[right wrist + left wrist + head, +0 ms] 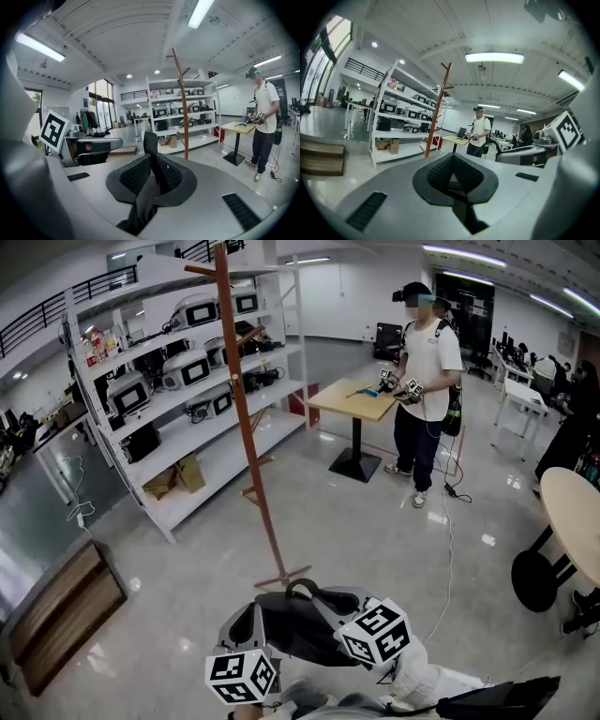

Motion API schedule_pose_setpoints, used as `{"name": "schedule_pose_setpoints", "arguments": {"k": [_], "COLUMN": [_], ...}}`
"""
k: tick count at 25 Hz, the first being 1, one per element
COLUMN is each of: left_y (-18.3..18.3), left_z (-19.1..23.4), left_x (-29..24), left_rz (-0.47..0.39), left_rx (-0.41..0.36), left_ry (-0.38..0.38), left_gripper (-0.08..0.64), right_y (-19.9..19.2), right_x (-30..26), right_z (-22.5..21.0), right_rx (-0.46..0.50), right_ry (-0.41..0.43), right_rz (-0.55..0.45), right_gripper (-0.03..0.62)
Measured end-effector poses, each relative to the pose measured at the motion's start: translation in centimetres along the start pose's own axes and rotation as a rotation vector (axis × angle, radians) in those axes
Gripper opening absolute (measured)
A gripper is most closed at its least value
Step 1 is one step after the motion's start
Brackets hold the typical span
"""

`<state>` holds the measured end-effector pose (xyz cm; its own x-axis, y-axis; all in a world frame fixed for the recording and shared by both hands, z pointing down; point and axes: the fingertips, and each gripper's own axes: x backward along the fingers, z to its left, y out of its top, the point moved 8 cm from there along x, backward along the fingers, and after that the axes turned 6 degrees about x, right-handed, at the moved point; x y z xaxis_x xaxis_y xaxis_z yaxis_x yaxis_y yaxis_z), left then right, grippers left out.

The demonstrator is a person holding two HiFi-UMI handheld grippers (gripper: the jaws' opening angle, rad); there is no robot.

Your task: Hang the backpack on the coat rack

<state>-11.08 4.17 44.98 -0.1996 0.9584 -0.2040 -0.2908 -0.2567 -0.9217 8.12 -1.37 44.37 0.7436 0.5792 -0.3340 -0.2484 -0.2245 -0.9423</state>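
The dark grey backpack (298, 626) hangs between my two grippers at the bottom of the head view, its top handle (302, 587) arching upward. My left gripper (249, 626) is shut on a black strap (465, 213) that trails down from its pads. My right gripper (345, 613) is shut on another black strap (150, 143), which sticks up between its pads. The brown wooden coat rack (246, 418) stands just ahead, its base (281, 577) close to the backpack. It also shows ahead as the coat rack (437, 112) in the left gripper view and the coat rack (182, 108) in the right gripper view.
White shelving (187, 381) with devices stands behind the rack. A person (427, 381) holding grippers stands at a small wooden table (356, 397). A round table (574, 521) is at the right, a wooden bench (61, 610) at the left, a cable (448, 559) on the floor.
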Motion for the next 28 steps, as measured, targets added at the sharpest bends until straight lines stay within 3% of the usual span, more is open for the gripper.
{"name": "schedule_pose_setpoints", "arguments": {"k": [28], "left_y": [7.0], "left_z": [7.6], "left_x": [-16.1], "left_rz": [-0.046], "left_rx": [0.017], "left_ry": [-0.042], "left_gripper": [0.0], "right_y": [6.7], "right_x": [-15.3], "right_z": [-8.8], "right_rx": [0.024], "right_ry": [0.11], "right_rz": [0.004], "right_gripper": [0.04]}}
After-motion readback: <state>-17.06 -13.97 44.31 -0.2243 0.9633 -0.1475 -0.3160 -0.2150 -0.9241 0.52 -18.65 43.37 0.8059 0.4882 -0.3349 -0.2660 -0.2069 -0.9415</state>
